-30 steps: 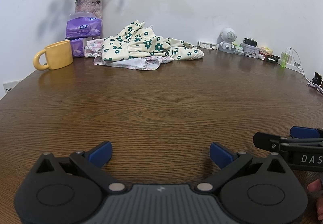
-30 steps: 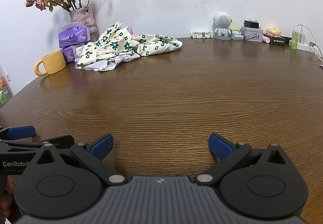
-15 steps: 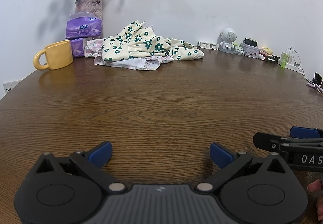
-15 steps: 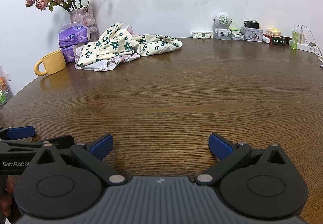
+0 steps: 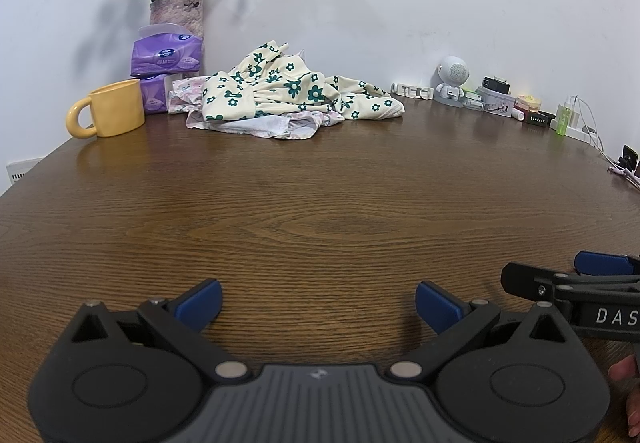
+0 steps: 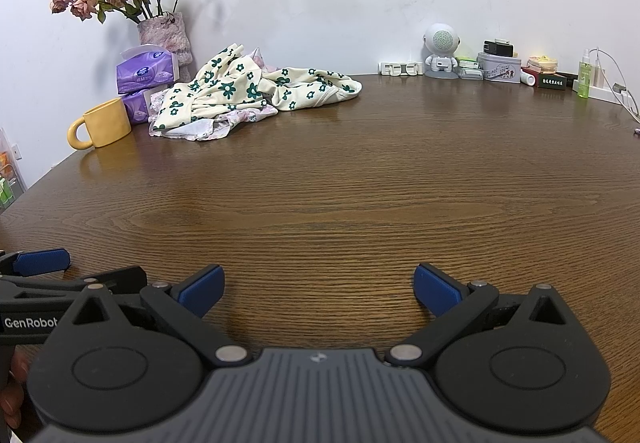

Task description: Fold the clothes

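Item: cream cotton garment printed with dark green flowers [image 5: 288,91], lying crumpled in a loose heap, unfolded, at the far left of the brown wood-grain surface [image 5: 320,203] close to the white wall. One part trails out to the right and lies flat. Beneath it, a pale pink floral-print cloth [image 5: 280,123] shows at the front edge of the heap.

Adjacent: yellow ceramic mug [image 5: 114,112] to the left of the heap; stacked purple tissue packs [image 5: 164,59] behind the mug; textured pink vase of dried roses [image 5: 176,9] against the wall.

Left gripper [image 5: 318,301]: low over the near surface, jaws spread wide, holding nothing, well apart from the heap.

Right gripper [image 6: 318,285]: just beside the left, jaws likewise spread wide and empty.
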Demonstrator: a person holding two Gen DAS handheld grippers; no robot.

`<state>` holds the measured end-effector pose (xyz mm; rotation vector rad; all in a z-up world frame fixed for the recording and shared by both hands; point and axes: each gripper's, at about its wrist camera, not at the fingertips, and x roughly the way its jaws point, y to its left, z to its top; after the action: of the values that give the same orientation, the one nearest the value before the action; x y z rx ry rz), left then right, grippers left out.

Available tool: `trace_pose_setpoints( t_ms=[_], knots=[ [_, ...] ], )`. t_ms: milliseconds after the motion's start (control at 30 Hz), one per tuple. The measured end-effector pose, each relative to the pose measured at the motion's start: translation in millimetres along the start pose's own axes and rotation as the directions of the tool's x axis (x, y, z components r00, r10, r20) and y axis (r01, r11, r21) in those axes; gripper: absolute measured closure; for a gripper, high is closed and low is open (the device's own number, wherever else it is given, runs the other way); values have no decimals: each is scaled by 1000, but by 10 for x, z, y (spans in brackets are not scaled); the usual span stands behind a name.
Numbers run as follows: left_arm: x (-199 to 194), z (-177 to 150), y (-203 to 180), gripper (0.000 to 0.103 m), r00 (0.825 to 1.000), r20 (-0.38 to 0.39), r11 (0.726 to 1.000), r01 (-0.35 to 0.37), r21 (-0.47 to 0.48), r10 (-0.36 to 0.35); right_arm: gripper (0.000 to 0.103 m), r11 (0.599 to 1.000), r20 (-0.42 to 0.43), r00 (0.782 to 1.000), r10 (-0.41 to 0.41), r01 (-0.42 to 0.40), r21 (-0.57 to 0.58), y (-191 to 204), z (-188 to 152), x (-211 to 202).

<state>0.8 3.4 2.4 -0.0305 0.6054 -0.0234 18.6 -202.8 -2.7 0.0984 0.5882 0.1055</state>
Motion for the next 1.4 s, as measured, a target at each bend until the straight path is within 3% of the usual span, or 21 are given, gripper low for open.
trace_pose_setpoints(
  t_ms=[1400],
  knots=[
    [-11,6,-4,0,1000,4,1000,5,-6,-5,0,1000,0,1000,-6,6,3,9,9,5]
  ],
)
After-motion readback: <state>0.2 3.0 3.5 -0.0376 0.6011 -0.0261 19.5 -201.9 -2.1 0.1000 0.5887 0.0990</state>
